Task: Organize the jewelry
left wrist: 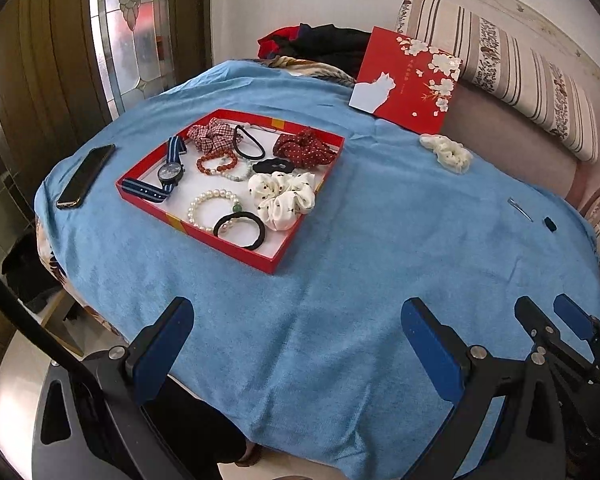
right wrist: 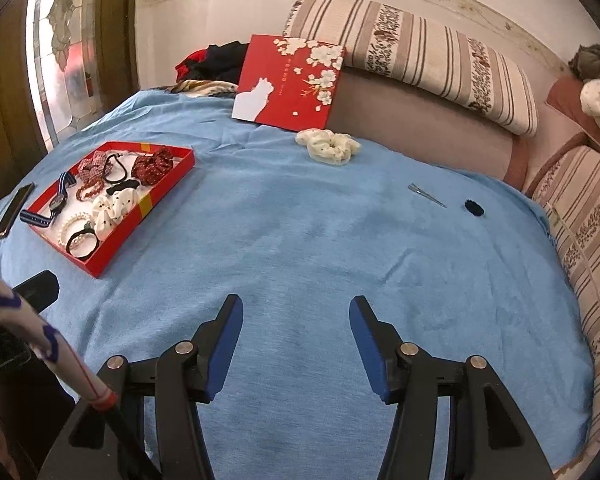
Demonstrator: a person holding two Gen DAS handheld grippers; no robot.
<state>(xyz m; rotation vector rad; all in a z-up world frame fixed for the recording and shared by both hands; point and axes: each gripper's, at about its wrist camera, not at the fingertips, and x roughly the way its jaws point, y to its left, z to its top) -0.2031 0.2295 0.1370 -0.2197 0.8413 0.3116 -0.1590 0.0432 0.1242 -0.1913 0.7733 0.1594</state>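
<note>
Jewelry mostly sitting in red tray (left wrist: pixel 148 200), left half of blue cloth (left wrist: pixel 340 280). Inside tray: striped-strap watch (left wrist: pixel 171 172) at left edge, red bead bracelet (left wrist: pixel 217 162) mid-tray, pearl bracelet (left wrist: pixel 214 209) near front, black hair tie (left wrist: pixel 239 229) overlapping pearl bracelet's front edge. Also cream dotted scrunchie (left wrist: pixel 283 196) right side, dark red scrunchie (left wrist: pixel 305 147) and plaid scrunchie (left wrist: pixel 212 133) at back, thin black elastic (left wrist: pixel 249 142) between those two.

Outside tray: second cream scrunchie (right wrist: pixel 327 146) on cloth just in front of red lid (right wrist: pixel 290 80), which leans on striped cushion (right wrist: pixel 420 60). Metal hair clip (right wrist: pixel 426 195) and small black item (right wrist: pixel 474 208) near right edge of cloth, close together, not touching. Phone (left wrist: pixel 86 176) lying flat left of tray.

Left gripper (left wrist: pixel 296 336) spread wide, empty, hovering over front of cloth. Right gripper (right wrist: pixel 296 344) also spread, empty, low over front-centre cloth, well apart from all loose items.
</note>
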